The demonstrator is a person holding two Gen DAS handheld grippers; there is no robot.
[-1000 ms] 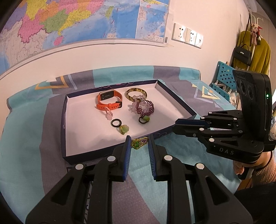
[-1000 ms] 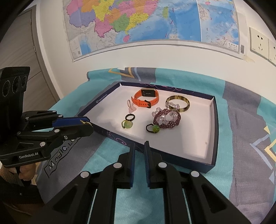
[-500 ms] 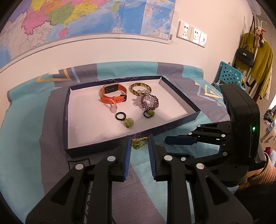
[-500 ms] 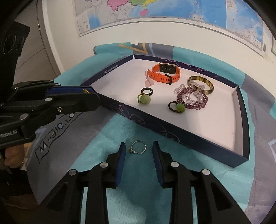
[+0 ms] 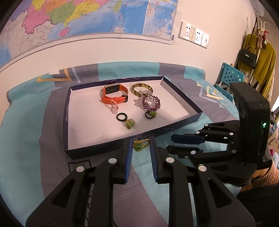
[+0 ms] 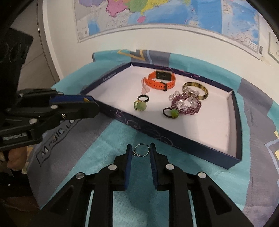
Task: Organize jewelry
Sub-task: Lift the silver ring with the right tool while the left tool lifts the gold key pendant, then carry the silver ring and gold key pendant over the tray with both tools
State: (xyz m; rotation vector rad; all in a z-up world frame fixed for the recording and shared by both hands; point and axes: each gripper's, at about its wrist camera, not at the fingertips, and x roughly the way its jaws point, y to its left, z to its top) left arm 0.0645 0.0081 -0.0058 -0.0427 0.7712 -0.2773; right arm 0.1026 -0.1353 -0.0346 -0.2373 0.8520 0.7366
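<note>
Navy tray (image 5: 181, 122) holds orange watch (image 5: 114, 96), bangle (image 5: 141, 89), rings.

black fingers (image 5: 128, 157) (blue pads)

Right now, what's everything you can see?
tray: one, navy with white floor, on cloth
watch: one, orange, in tray
bangle: one, amber, in tray
bracelet: one, purple beads, in tray
pink ring: one, by watch
black ring: one, in tray
green rings: two, in tray
silver ring: one, on cloth before tray
cloth: one, teal and grey, under tray
map: one, multicoloured, on wall
left gripper: one, black, shut on gold ring
right gripper: one, black, jaws just closing, silver ring between them
</note>
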